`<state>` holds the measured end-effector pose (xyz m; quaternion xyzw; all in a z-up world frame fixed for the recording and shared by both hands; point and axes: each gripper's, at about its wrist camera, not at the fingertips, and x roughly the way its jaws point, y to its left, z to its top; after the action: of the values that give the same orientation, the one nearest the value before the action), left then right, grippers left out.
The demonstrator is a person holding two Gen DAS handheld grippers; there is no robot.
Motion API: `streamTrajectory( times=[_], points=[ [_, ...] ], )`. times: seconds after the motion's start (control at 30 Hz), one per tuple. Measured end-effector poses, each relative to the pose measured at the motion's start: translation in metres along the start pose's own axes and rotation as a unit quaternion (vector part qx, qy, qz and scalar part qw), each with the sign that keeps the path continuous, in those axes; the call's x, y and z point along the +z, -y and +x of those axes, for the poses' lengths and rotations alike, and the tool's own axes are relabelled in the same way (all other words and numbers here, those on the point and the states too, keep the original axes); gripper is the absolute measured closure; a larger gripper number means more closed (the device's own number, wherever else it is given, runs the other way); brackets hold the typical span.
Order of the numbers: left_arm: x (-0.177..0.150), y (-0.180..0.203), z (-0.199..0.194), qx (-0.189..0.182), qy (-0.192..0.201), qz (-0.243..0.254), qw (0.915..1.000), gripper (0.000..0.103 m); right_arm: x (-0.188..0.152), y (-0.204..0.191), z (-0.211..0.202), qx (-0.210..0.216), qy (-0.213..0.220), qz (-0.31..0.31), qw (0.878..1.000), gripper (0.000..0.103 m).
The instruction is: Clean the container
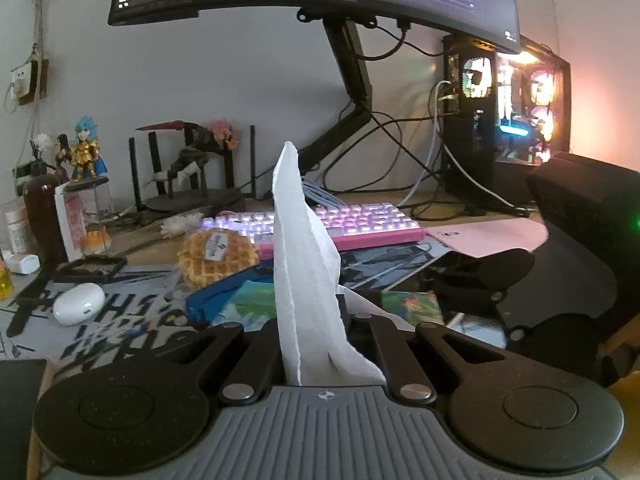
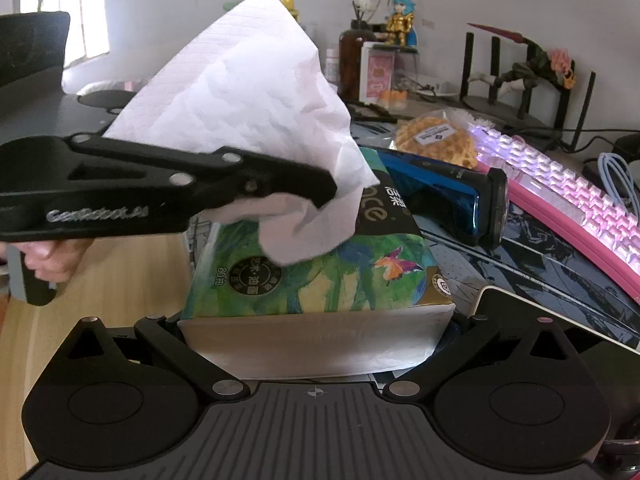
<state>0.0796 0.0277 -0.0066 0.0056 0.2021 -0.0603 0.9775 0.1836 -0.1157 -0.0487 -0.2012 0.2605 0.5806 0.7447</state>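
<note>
My left gripper point(image 2: 320, 196), centre frame, is clenched on a white tissue point(image 2: 248, 92). My right gripper point(image 2: 316, 328) clamps the tissue pack point(image 2: 320, 280) at lower centre. No container is visible. Keep the pack pinned; lift the tissue clear before wiping.

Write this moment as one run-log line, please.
left gripper: shut on tissue | right gripper: shut on tissue pack | tissue: free above pack | wiping: not started
</note>
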Motion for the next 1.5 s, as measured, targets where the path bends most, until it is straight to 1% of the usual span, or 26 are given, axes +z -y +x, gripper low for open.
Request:
streamTrajectory(
  times=[0.17, 0.37, 0.5, 0.67, 0.9, 1.17, 1.33, 1.5],
  points=[
    [0.002, 0.007, -0.001, -0.027, -0.006, -0.004, 0.9996, 0.098, 0.0, 0.0, 0.0, 0.0, 0.0, 0.0, 1.0, 0.0],
    [0.001, 0.01, 0.005, -0.028, -0.005, 0.006, 0.9996, 0.098, 0.0, 0.0, 0.0, 0.0, 0.0, 0.0, 1.0, 0.0],
    [0.001, 0.009, 0.007, -0.013, -0.003, 0.013, 0.9998, 0.098, 0.0, 0.0, 0.0, 0.0, 0.0, 0.0, 1.0, 0.0],
    [0.004, 0.0, 0.008, 0.024, -0.011, 0.015, 0.9996, 0.098, 0.0, 0.0, 0.0, 0.0, 0.0, 0.0, 1.0, 0.0],
    [0.004, 0.004, 0.0, 0.038, -0.018, 0.024, 0.9988, 0.098, 0.0, -0.001, 0.0, 0.0, 0.0, 0.0, 1.0, 0.0],
    [0.004, 0.02, -0.005, -0.018, -0.023, 0.021, 0.9994, 0.098, 0.0, -0.001, 0.0, 0.0, 0.0, 0.0, 1.0, 0.0],
    [0.004, 0.022, 0.002, -0.024, -0.021, 0.013, 0.9994, 0.098, 0.0, -0.001, 0.0, -0.001, 0.0, 0.0, 1.0, 0.0],
    [0.005, 0.022, 0.009, -0.019, -0.019, 0.017, 0.9995, 0.098, 0.0, 0.0, 0.0, -0.001, 0.0, 0.0, 1.0, 0.0]
  ],
)
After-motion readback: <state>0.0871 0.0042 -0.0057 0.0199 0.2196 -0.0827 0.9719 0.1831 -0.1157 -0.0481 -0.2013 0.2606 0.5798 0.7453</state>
